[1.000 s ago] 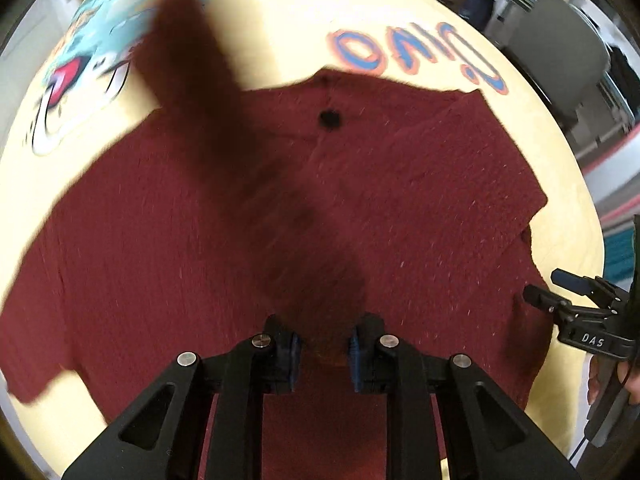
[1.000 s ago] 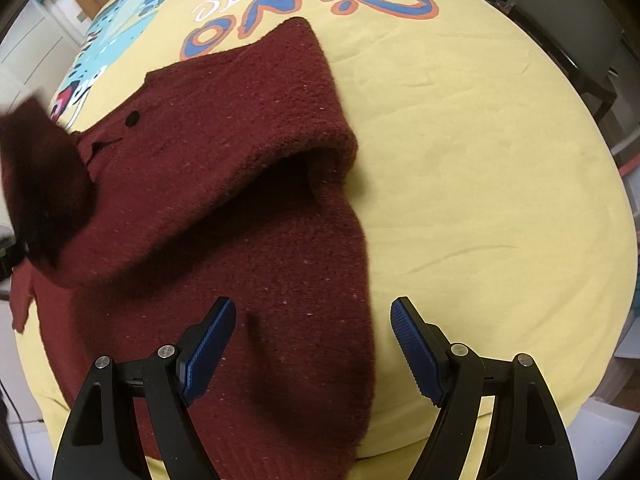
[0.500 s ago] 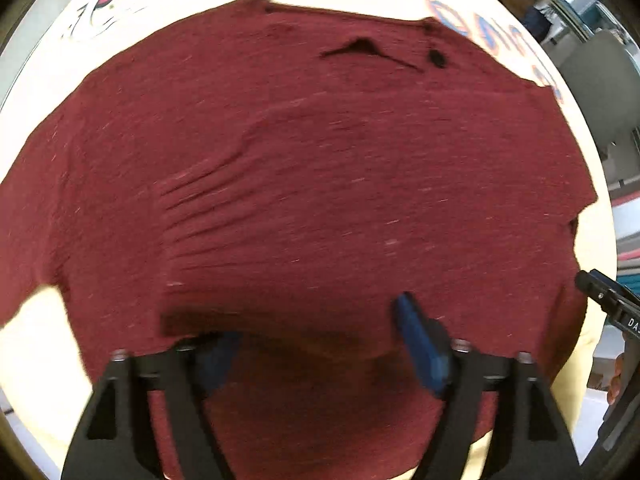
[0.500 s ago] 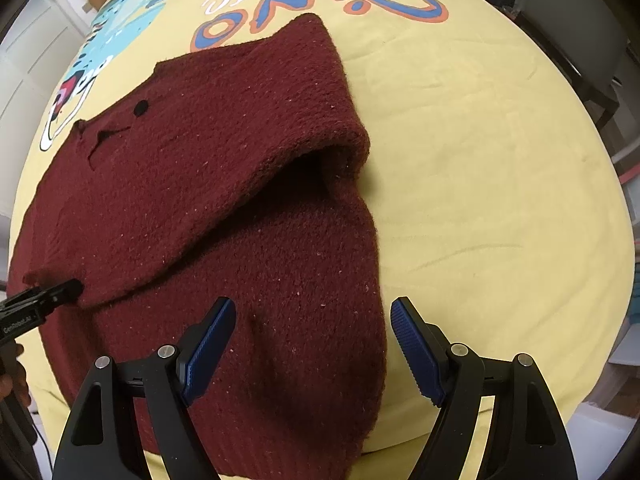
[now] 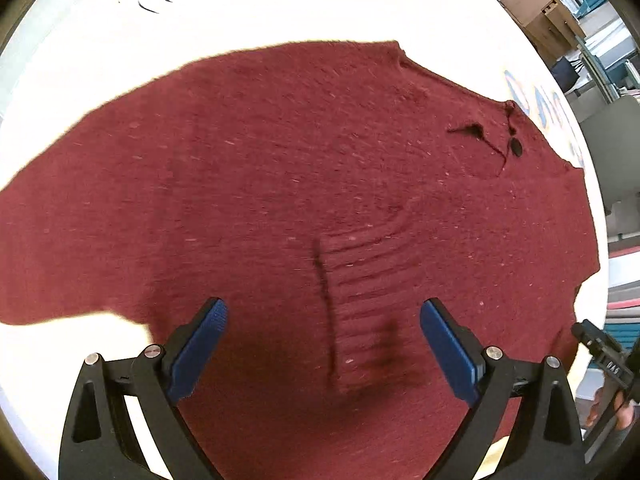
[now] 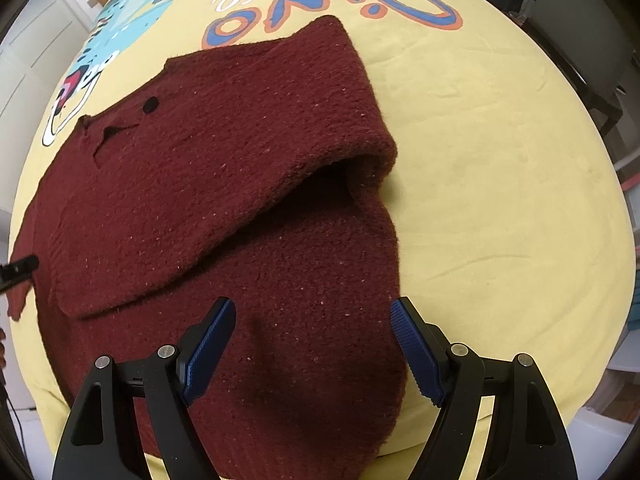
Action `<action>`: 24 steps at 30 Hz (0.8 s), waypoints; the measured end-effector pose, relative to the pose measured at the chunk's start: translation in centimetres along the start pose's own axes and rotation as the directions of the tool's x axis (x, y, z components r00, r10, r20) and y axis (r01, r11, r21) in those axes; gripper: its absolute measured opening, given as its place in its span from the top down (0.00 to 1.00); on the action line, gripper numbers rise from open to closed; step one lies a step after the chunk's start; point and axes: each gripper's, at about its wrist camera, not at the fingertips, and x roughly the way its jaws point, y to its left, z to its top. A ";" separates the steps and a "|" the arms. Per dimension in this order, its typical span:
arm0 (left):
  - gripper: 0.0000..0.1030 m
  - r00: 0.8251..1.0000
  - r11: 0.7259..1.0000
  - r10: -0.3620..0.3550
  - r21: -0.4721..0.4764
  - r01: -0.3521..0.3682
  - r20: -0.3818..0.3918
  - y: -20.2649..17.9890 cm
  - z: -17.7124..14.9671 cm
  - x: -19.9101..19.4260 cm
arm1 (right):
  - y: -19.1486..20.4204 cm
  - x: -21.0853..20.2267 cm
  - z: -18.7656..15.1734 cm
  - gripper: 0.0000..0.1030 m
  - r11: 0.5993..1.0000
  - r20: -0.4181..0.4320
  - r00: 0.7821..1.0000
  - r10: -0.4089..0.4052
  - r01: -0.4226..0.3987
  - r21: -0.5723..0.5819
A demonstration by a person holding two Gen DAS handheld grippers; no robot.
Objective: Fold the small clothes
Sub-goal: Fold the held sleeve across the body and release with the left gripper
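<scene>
The left gripper (image 5: 323, 330) has let go of the sleeve; its jaws now gape above the maroon sweater (image 5: 280, 184). Only the right view shows the yellow cloth (image 6: 500, 160); the right gripper (image 6: 312, 344) hangs wide too.

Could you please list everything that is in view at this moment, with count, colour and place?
sweater: one, dark red knit, spread on the cloth, one sleeve folded over the body
button: one, black, near the sweater's neck opening
ribbed cuff: one, dark red, lying on the sweater's body in the left wrist view
table cloth: one, yellow, under the sweater
Dino lettering: one, blue with orange outline, printed on the cloth beyond the sweater
dinosaur print: one, teal and white, far left of the cloth
cardboard box: one, brown, background of the left wrist view
left gripper: one, black with blue pads, open above the sweater
right gripper: one, black with blue pads, open above the sweater's lower part
</scene>
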 end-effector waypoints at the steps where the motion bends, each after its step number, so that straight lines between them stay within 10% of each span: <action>1: 0.08 1.000 1.000 -0.009 -0.001 0.009 -0.010 0.0 1.1 0.5 | -0.1 0.0 -0.1 0.21 1.000 -0.002 1.000 -0.001 0.001 -0.003; 9: 0.17 0.999 0.997 0.035 0.075 -0.033 -0.025 -3.9 -0.2 4.4 | -0.3 0.1 0.1 0.21 1.000 -0.008 1.000 -0.018 0.018 -0.004; 17: 0.86 0.999 0.990 -0.014 0.138 0.018 -0.029 -7.3 0.9 5.4 | -1.1 0.9 0.3 0.21 0.999 -0.018 1.000 -0.014 0.014 0.029; 24: 0.91 0.999 0.985 -0.045 0.167 0.041 0.024 -7.4 2.0 2.0 | -1.3 0.7 0.1 0.21 1.000 -0.018 1.000 -0.018 0.018 0.017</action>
